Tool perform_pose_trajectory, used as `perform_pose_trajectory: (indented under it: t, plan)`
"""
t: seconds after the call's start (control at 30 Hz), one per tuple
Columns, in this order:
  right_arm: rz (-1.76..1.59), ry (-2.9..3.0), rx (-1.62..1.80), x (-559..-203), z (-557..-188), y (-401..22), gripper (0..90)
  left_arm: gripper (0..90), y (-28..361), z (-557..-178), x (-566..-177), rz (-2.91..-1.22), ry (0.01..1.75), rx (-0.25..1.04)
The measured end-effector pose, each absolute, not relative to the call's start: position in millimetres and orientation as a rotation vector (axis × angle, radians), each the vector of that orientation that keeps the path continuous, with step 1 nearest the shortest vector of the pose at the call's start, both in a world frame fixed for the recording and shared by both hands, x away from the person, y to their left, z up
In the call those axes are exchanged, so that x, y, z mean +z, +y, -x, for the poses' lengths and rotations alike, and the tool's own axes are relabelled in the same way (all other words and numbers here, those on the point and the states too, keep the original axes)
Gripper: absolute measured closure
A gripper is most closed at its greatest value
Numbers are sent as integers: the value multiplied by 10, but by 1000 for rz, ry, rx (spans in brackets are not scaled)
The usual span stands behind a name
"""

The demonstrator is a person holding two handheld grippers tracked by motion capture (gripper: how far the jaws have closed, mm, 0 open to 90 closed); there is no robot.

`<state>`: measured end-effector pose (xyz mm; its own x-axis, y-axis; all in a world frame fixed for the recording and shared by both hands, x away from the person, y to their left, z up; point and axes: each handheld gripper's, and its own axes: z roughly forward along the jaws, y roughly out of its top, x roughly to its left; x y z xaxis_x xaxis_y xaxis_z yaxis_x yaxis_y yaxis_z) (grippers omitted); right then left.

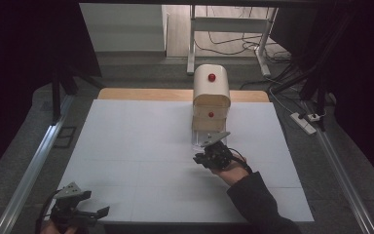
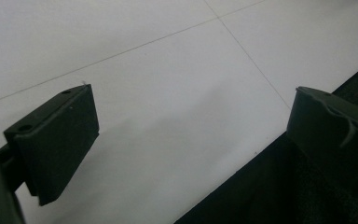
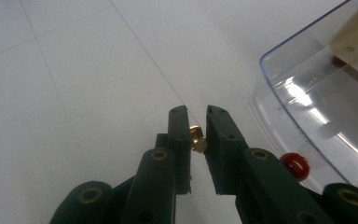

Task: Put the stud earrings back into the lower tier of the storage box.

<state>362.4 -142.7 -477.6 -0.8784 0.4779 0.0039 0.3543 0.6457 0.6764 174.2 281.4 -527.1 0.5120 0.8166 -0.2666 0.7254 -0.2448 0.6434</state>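
A small wooden cabinet [image 1: 211, 95] with red knobs stands at the far side of the white table [image 1: 141, 146]. Its clear plastic drawer [image 3: 307, 93] is pulled out, with a red knob [image 3: 296, 165] on its front. My right gripper [image 3: 198, 116] is just left of that drawer, shut on a small brass-coloured piece [image 3: 196, 137] pinched between its pads. In the high view the right gripper [image 1: 200, 157] sits in front of the drawer [image 1: 203, 138]. My left gripper [image 1: 95, 203] rests at the table's near left edge, and its jaws stand wide apart [image 2: 191, 102] with nothing between them.
The white table top ends at a dark edge [image 2: 261, 186] right beside the left gripper. A wooden strip [image 1: 146, 94] runs along the table's far side. Metal rails [image 1: 34, 165] flank the table, and a power strip [image 1: 304, 123] lies on the floor at right.
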Motion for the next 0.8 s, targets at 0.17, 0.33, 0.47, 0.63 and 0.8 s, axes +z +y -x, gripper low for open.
perform_pose_trajectory:
  t: [0.17,0.33,0.47,0.63,0.8]
  plan:
    - [-704,2672,1058,-4728,-3648,-1468,799,22,2814,-1742,-5271,-2017,1258,158]
    - [-719,2652,1067,-4696,-3677,-1505,800,22,2814,-1742,-5271,-2017,1258,158]
    - [-739,2638,1072,-4667,-3699,-1539,800,22,2814,-1742,-5271,-2018,1258,158]
    - [-757,2609,1082,-4629,-3744,-1597,800,23,2814,-1743,-5271,-2017,1259,158]
    - [-783,2581,1087,-4605,-3801,-1658,801,23,2815,-1744,-5272,-2016,1259,156]
